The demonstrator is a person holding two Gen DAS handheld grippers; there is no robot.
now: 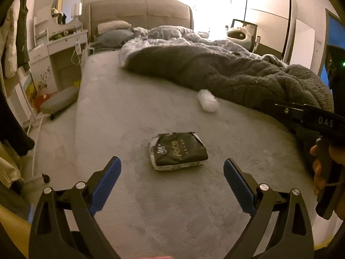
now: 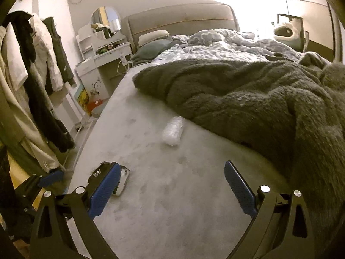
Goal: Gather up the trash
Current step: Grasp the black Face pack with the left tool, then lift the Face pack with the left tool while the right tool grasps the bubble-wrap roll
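While both my claws, the left claw point(image 1: 172, 168) and right claw point(image 2: 172, 170), hang spread apart and empty above the bed point(image 1: 133, 112), a black face-tissue pack point(image 1: 177, 150) lies just beyond the left one.

Both are held out level: the left hand-held gripper point(image 1: 172, 168) gapes wide and empty, the right hand-held gripper point(image 2: 172, 170) likewise, a hand point(image 1: 323, 168) gripping its handle.

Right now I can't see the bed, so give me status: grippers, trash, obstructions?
Left gripper and right gripper open, empty. Black packet and clear plastic wad on bed, untouched. Nothing blocking.
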